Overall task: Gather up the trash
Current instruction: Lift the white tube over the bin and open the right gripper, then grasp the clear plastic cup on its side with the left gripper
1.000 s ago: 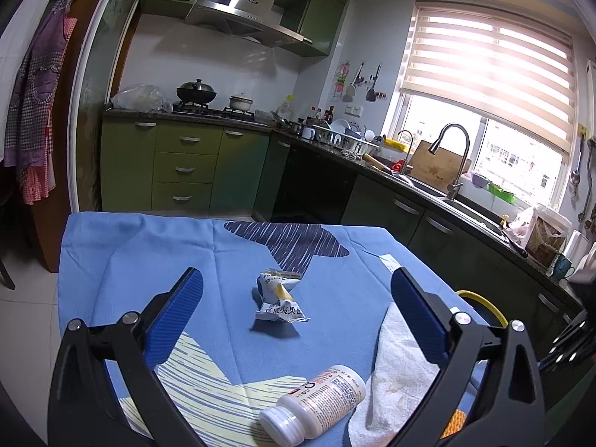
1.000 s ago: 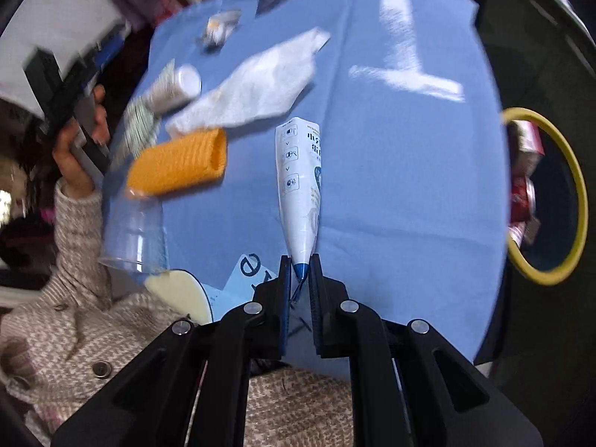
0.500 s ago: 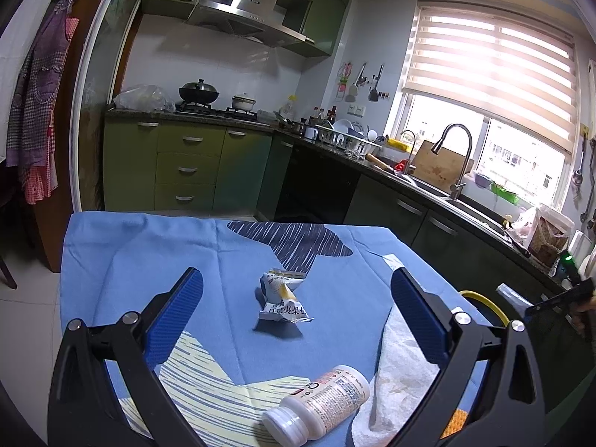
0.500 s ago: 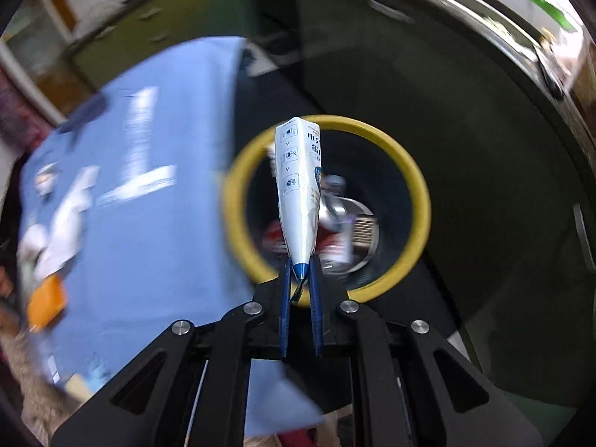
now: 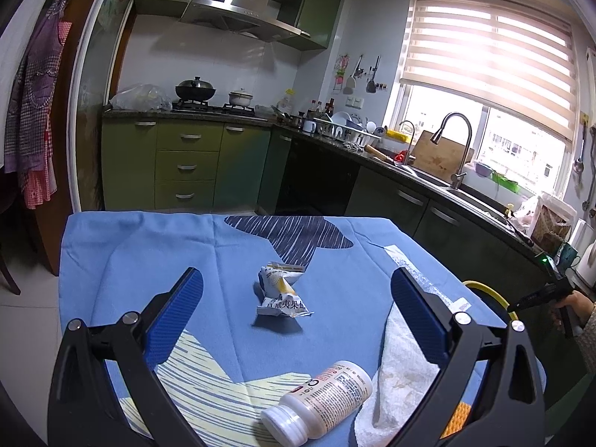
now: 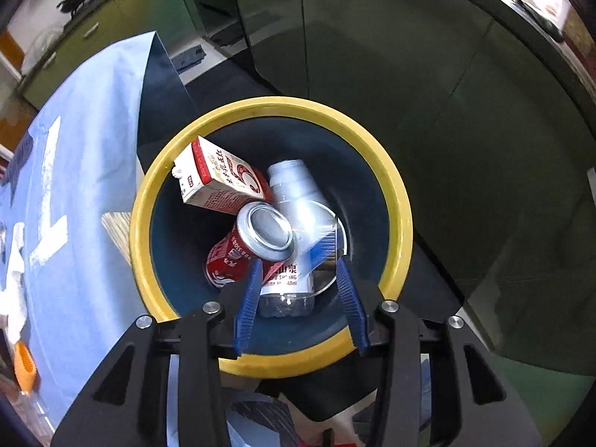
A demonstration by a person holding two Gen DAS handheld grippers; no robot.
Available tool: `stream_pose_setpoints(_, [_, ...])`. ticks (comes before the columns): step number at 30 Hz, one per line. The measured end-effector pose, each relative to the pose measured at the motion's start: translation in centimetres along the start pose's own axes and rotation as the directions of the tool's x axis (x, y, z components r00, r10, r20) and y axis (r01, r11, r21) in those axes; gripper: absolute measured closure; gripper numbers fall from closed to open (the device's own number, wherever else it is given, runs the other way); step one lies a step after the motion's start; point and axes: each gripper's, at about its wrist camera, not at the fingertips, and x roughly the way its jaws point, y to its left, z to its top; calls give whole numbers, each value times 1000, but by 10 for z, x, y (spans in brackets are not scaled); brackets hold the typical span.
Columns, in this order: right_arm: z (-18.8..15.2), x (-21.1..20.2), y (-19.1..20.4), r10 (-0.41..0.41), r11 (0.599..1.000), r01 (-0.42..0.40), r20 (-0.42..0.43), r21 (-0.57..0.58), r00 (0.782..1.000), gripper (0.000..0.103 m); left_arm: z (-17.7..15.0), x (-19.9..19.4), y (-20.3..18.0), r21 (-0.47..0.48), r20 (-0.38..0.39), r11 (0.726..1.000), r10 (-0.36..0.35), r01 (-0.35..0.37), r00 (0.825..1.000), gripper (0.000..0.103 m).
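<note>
My right gripper is open and empty, right above the yellow-rimmed bin. The white and blue tube is a falling blur inside the bin, over a red can, a red and white carton and a clear bottle. My left gripper is open and empty above the blue tablecloth. A crumpled wrapper lies between its fingers, farther off. A white pill bottle lies near the front. The bin's rim shows at the table's right edge.
A white cloth and an orange sponge lie at the front right of the table. The sponge also shows in the right wrist view. Dark green cabinets stand behind the bin. The kitchen counter and sink run along the right.
My right gripper swung from over the table to above the bin, then opened and let go of the tube, which now drops into the bin. The left gripper has barely moved.
</note>
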Motion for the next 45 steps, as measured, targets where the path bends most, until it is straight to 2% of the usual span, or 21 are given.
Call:
stream_pose_setpoints(5, [-34,-37,12,85,996,-81,83,-45,993,60,0,1,-4,4,-8,1000,11,-11,1000,7])
stream_pose_setpoints(8, [-59,-59,23,128,988,-115,131,-100,983,55,-1,-1,-10,-12,-40,1000,2,-3,999,7])
stream_pose_setpoints(11, [-80,-72,33,167,978,-141,169,-153,971,55,-4,-13,-21,-3,-56,1000,-1,1,998,7])
stream_pose_setpoints(15, [-104,-81,46,255,954,-215,184,-211,949,54,-11,-45,-40,36,-67,999,15,-13,998,7])
stream_pose_setpoints(19, [-125,-87,58,332,925,-278,198,-260,922,53,-26,-88,-60,21,-107,1000,3,-1,994,7])
stream_pose_setpoints(24, [-149,-91,64,428,884,-363,195,-294,883,51,-57,-137,-96,125,-128,992,12,4,992,7])
stream_pose_setpoints(29, [-166,-90,60,483,857,-419,183,-301,856,50,-94,-153,-123,206,-229,972,-62,111,971,7])
stream_pose_setpoints(32, [-174,-87,55,495,851,-435,173,-294,852,49,-109,-153,-126,215,-297,955,-136,205,945,7])
stream_pose_setpoints(35, [-179,-82,51,499,850,-445,160,-282,852,48,-115,-147,-130,216,-375,913,-249,345,893,7])
stream_pose_setpoints(37, [-181,-78,50,503,849,-453,151,-273,851,48,-115,-135,-130,245,-428,875,-288,417,857,7])
stream_pose_setpoints(38, [-182,-77,50,506,847,-457,145,-271,850,48,-114,-131,-129,253,-438,868,-290,427,851,7])
stream_pose_setpoints(39, [-183,-76,51,507,846,-459,141,-270,850,48,-112,-123,-125,249,-457,860,-302,446,837,7])
stream_pose_setpoints(40, [-184,-75,52,508,845,-461,137,-272,850,48,-109,-116,-122,234,-473,851,-323,470,820,7])
stream_pose_setpoints(41, [-185,-75,54,511,842,-464,131,-276,850,48,-108,-109,-118,207,-500,837,-354,507,790,7])
stream_pose_setpoints(42, [-186,-75,55,516,838,-470,125,-277,847,48,-108,-104,-115,198,-517,830,-363,521,775,7])
stream_pose_setpoints(44, [-186,-76,58,516,838,-471,121,-275,848,48,-110,-96,-113,204,-548,816,-363,541,753,7])
stream_pose_setpoints(45, [-185,-76,59,514,839,-469,121,-275,849,47,-112,-92,-113,221,-557,817,-343,533,757,7])
